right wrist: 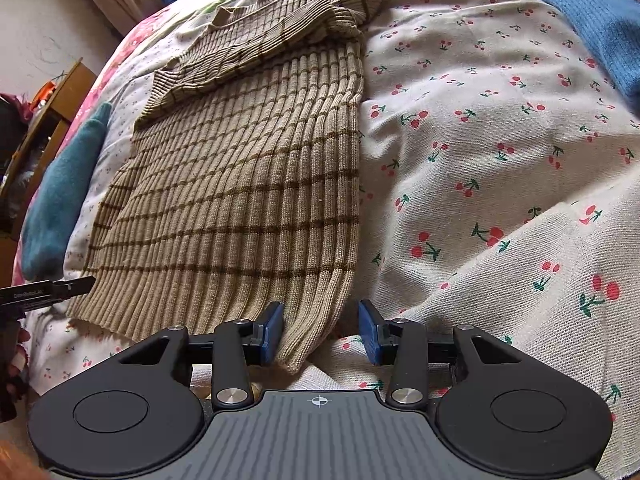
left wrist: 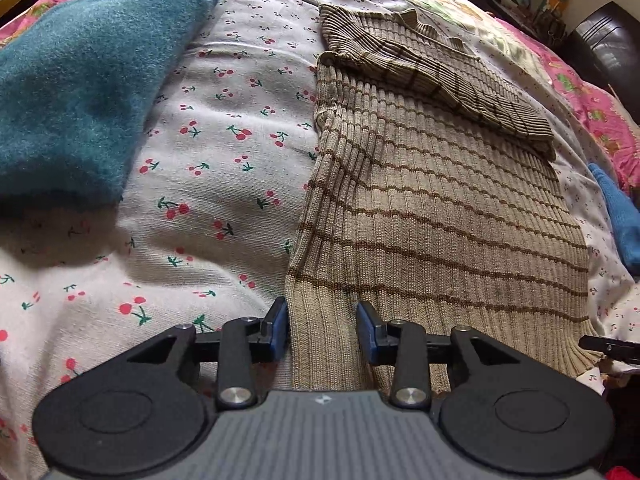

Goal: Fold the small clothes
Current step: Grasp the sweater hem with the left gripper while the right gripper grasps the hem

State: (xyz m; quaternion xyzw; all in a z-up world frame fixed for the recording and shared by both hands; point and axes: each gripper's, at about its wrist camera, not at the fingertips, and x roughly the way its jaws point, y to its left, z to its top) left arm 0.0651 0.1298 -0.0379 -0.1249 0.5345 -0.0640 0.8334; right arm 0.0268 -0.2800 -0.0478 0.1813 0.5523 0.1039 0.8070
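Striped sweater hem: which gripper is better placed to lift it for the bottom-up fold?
Neither clearly; judged from both views, they look evenly placed. The left gripper is open astride the striped sweater hem's left corner, the right gripper open astride its right corner. Probably a two-handed lift.

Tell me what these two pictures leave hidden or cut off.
- Near hem of the tan striped ribbed knit sweater: left wrist view, behind the open left gripper.
- Teal fuzzy garment: cut off by the left edge.
- Blue knit garment: right wrist view, cut by the frame edge.
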